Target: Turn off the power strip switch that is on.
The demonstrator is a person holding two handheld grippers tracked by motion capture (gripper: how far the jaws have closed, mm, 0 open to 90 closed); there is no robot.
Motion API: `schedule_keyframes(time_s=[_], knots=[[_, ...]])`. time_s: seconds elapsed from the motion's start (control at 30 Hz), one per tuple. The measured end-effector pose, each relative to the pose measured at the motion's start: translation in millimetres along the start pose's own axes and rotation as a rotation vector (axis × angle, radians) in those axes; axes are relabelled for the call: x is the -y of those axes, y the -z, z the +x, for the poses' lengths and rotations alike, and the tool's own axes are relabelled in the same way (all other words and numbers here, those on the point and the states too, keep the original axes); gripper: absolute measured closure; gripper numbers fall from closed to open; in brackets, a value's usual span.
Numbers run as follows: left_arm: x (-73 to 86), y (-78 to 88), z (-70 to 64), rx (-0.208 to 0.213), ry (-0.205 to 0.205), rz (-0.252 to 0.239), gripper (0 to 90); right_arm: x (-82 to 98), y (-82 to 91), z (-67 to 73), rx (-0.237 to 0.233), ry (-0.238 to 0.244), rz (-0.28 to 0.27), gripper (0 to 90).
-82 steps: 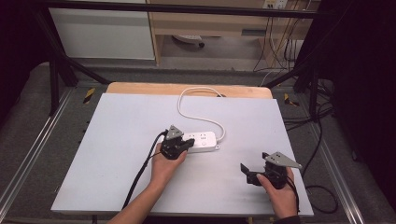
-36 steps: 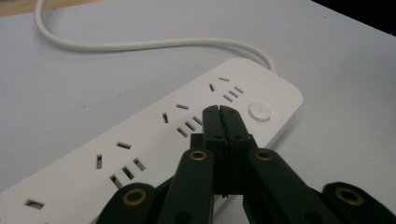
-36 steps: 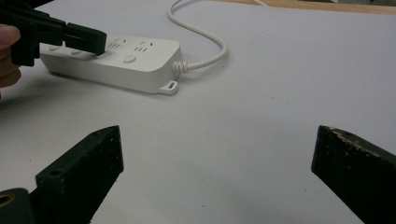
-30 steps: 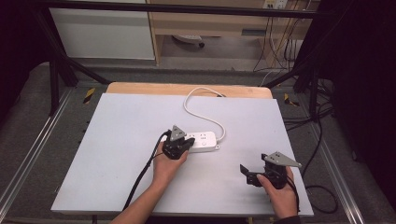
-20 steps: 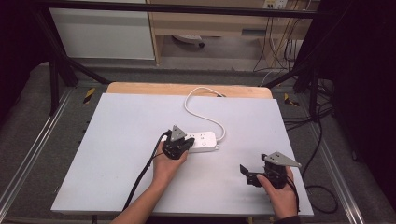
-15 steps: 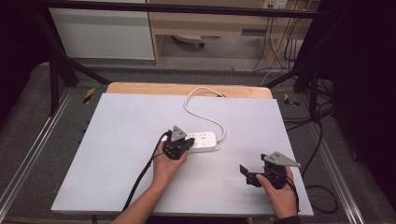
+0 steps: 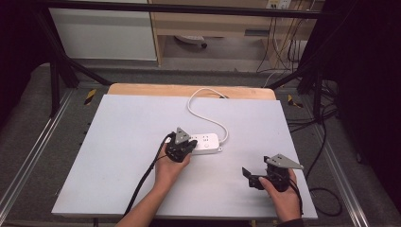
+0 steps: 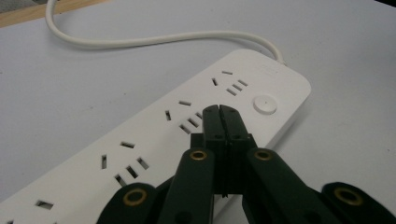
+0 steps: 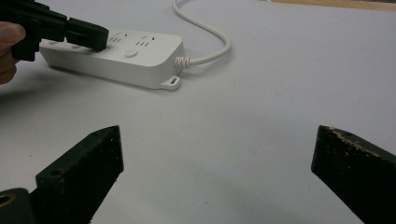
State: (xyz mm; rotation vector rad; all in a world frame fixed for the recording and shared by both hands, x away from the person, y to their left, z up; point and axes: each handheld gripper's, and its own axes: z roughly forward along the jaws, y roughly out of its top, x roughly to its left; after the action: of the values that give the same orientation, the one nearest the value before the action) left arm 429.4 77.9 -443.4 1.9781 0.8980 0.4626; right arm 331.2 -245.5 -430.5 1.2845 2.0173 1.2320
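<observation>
The left hand-held gripper (image 8: 219, 112) has its jaws pressed together into one blunt tip, poised over the face of the white power strip (image 8: 154, 140) with nothing pinched between them; whether the tip touches the plastic cannot be told. Just right of the tip in the left gripper view sits the round button (image 8: 265, 103). If pressing it is the step, the tip should slide right and push straight down, clear of the socket slots, so the strip does not skate. The strip lies at the middle of the counter (image 7: 118, 142), its white cord (image 7: 203, 101) looping toward the upper centre of the high view. The right hand-held gripper (image 7: 257, 177), jaws spread wide and empty, hovers at lower right; it could steady the strip.
</observation>
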Motion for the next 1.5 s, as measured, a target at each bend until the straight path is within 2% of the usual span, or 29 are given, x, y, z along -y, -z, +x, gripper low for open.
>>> schedule_keyframes(time_s=[0.07,0.2,0.47,0.93,1.03,1.17,1.2,1.4,1.47,1.5], knots=[[-0.4,-0.3,-1.5,-0.010,-0.011,0.001,90.0,0.1,-0.2,-0.1,0.000,0.001,0.001,3.3],[-1.1,-0.6,-0.1,-0.009,0.001,0.006,90.0,0.2,-0.2,0.3,-0.001,-0.002,0.003,3.3],[-2.4,-0.7,-3.8,-0.032,-0.028,0.019,90.0,0.2,-0.7,0.4,0.000,0.000,0.006,3.3],[-2.3,-1.4,-8.7,-0.056,-0.054,0.028,90.0,0.5,-0.4,0.2,0.002,-0.002,0.008,3.3],[-1.7,-1.9,-7.6,-0.048,-0.032,0.021,90.0,0.5,-0.4,0.2,0.003,-0.002,0.008,3.3],[-4.8,-2.1,-8.3,-0.054,-0.029,0.038,90.0,0.4,-0.2,0.2,0.003,-0.002,0.006,3.3],[-5.3,-2.0,-6.3,-0.041,-0.007,0.040,90.0,0.3,-0.1,-0.2,0.002,0.001,0.004,3.3],[-5.3,-1.8,-3.3,-0.026,0.018,0.039,90.0,0.3,-0.8,-1.1,0.002,0.001,0.008,3.3],[-4.7,-1.1,-1.6,-0.014,0.050,0.015,90.0,0.1,-0.9,-0.7,0.003,-0.001,0.008,3.3],[-4.7,-1.1,-1.6,-0.014,0.050,0.015,90.0,0.1,-0.8,-0.5,0.004,0.000,0.007,3.3]])
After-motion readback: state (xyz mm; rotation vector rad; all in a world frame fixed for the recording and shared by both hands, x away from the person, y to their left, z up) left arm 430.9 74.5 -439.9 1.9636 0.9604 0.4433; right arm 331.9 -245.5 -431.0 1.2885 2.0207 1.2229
